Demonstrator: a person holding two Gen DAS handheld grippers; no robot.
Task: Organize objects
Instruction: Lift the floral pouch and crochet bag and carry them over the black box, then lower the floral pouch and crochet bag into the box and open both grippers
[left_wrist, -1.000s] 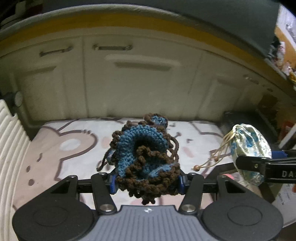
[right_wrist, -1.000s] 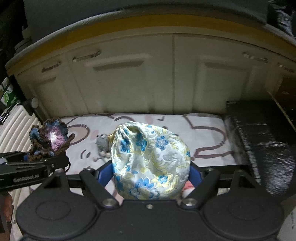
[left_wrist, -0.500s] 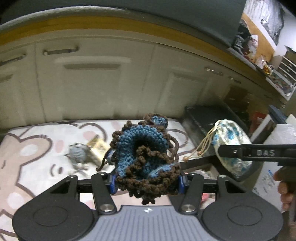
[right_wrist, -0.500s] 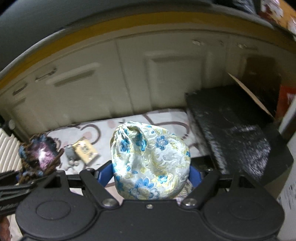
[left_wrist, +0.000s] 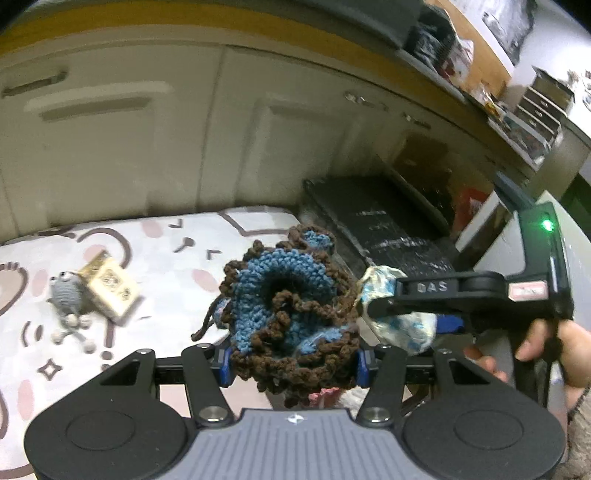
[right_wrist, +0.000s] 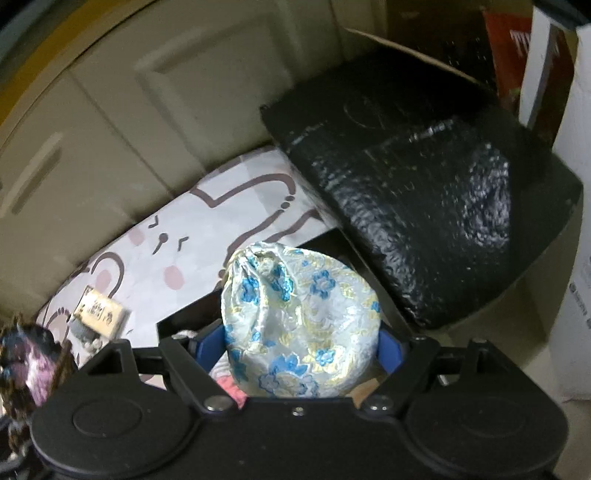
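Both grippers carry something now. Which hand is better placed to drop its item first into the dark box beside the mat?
Probably the right. Its gripper, shut on the floral pouch, hangs nearer the open box by the black lid; the left gripper holds the crochet piece nearer the mat.

Left wrist cam sat just behind the left gripper (left_wrist: 291, 363), angled down at the patterned mat (left_wrist: 155, 251), cream cabinet doors (left_wrist: 110, 147) behind the mat. Right wrist cam looked more steeply down past the right gripper (right_wrist: 301, 352), the black foil box (right_wrist: 424, 221) just right of the mat. Both views shared the mat, the box, the doors and the small card (left_wrist: 110, 290) on the mat.
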